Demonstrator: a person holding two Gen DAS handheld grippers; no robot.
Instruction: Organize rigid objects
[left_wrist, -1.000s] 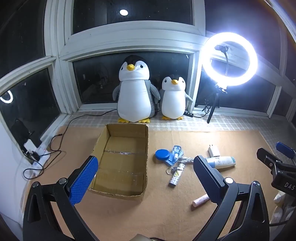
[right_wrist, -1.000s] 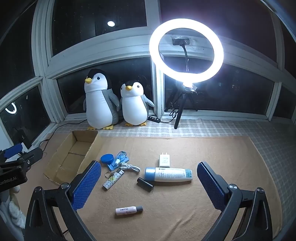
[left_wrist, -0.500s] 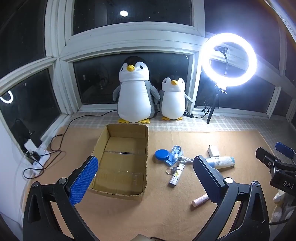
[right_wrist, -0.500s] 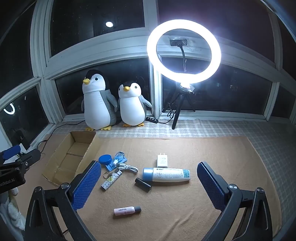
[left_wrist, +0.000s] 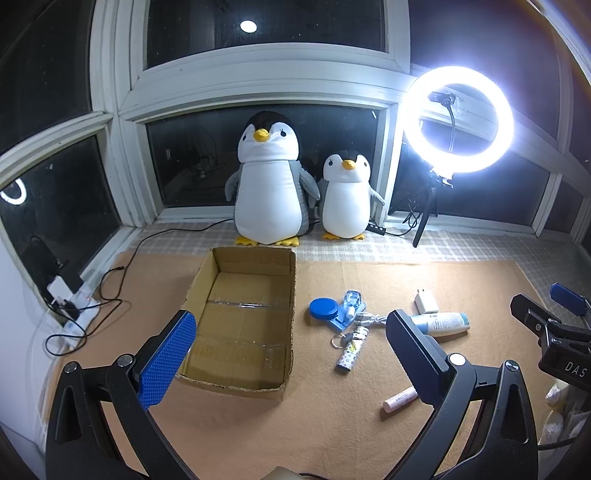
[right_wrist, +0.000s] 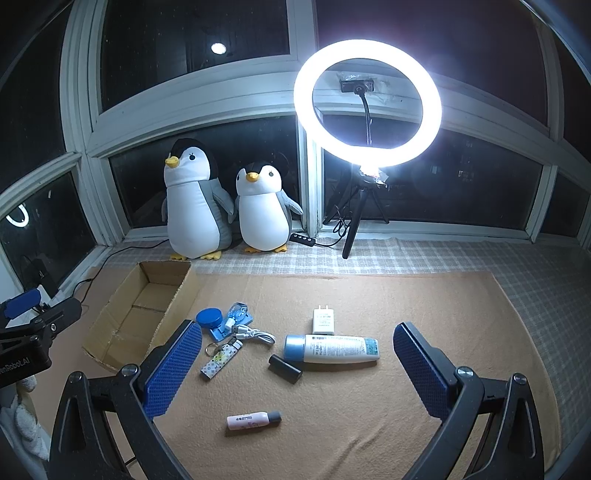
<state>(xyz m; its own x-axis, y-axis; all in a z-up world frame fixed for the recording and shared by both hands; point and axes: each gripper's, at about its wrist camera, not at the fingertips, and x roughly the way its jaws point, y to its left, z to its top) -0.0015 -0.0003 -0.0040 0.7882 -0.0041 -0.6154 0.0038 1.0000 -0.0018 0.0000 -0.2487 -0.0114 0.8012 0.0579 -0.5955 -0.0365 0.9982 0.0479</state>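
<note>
the left gripper (left_wrist: 291, 354) hangs spread wide with nothing between its blue-padded fingers, above the near end of the open brown cardboard box (left_wrist: 240, 321), which sits empty on the tan mat (right_wrist: 369, 424). the right gripper (right_wrist: 297, 369) is likewise released and empty, over a scatter lying on the mat right of the box: a white tube with a blue cap (right_wrist: 332, 349), a white wall charger (right_wrist: 324, 320) just behind it, a small black cylinder (right_wrist: 284, 368), a pink stick with a grey cap (right_wrist: 253, 421), a patterned lighter on a key ring (right_wrist: 221, 361), a round blue tin (right_wrist: 209, 317) and a coiled white cable (right_wrist: 255, 334).
</note>
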